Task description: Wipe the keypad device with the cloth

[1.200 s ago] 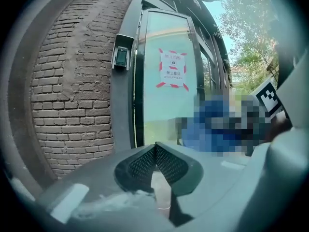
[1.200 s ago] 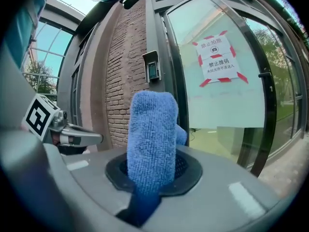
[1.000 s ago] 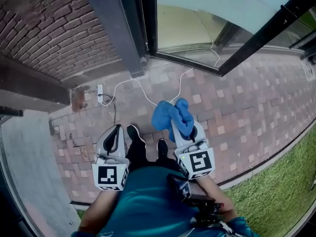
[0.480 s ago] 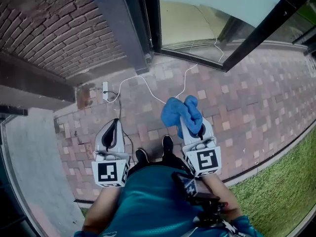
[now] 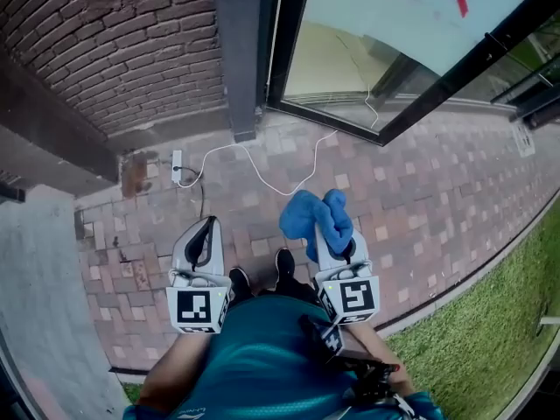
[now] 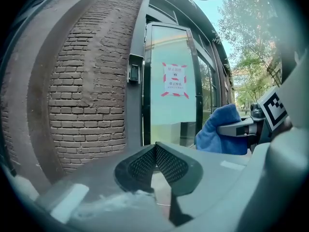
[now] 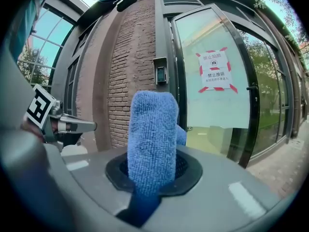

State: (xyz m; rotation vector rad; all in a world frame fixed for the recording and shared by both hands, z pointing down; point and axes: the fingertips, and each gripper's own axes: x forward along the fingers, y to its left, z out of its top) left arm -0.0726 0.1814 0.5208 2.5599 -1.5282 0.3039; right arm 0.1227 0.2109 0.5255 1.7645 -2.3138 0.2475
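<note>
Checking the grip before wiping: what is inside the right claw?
A blue cloth stands clamped in the right claw, sticking out past its tips. The cloth covers the claw's inner faces, so how deep it sits is hidden.

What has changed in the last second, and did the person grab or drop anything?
Very little. The person's left shoe, which was out in front a second ago, has drawn back under the body, a step on the brick paving. Nothing was taken or let go. The right gripper stays shut on the blue cloth, and the left gripper stays shut and empty. The keypad device is untouched.
</note>
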